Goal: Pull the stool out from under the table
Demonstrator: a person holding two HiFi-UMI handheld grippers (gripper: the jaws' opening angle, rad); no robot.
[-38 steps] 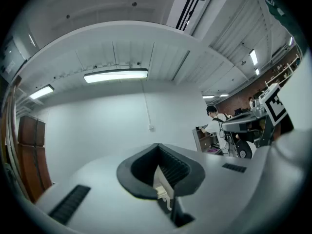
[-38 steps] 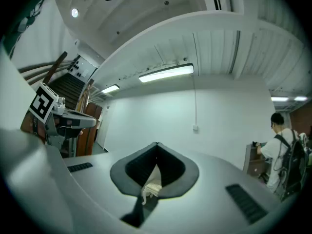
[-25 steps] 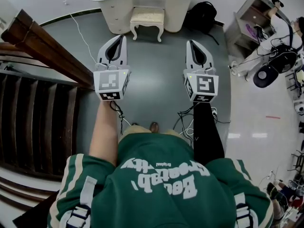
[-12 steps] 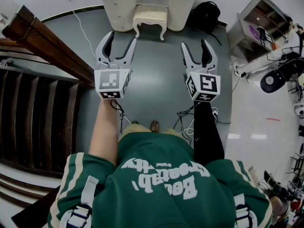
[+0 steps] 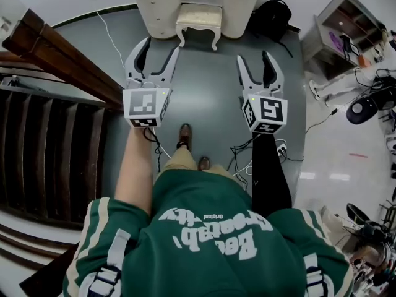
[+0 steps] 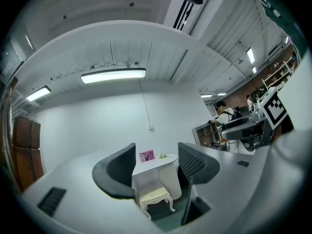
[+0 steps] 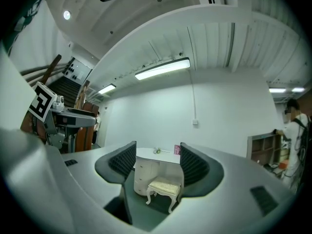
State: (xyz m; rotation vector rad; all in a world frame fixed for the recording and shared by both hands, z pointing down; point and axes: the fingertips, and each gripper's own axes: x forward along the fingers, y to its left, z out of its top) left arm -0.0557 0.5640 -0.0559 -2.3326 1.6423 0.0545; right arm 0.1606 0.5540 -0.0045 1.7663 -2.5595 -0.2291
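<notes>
A cream stool with curved legs stands tucked under the white dressing table at the far end of the grey floor. My left gripper and right gripper hang side by side in the air, well short of the stool, both pointing at it. Both are open with nothing between their jaws, and the right gripper's jaws are closing slightly. In the left gripper view the stool shows far off between the fingers. In the right gripper view the stool and the table are framed the same way.
A dark wooden staircase with a handrail runs along the left. A black bag sits right of the table, and a grey shelf unit stands further right. Cables trail on the floor. My shoe is stepped forward.
Both grippers' jaws have gone from shut to open. One foot has stepped forward, and the table and stool have slid slightly toward the top of the head view.
</notes>
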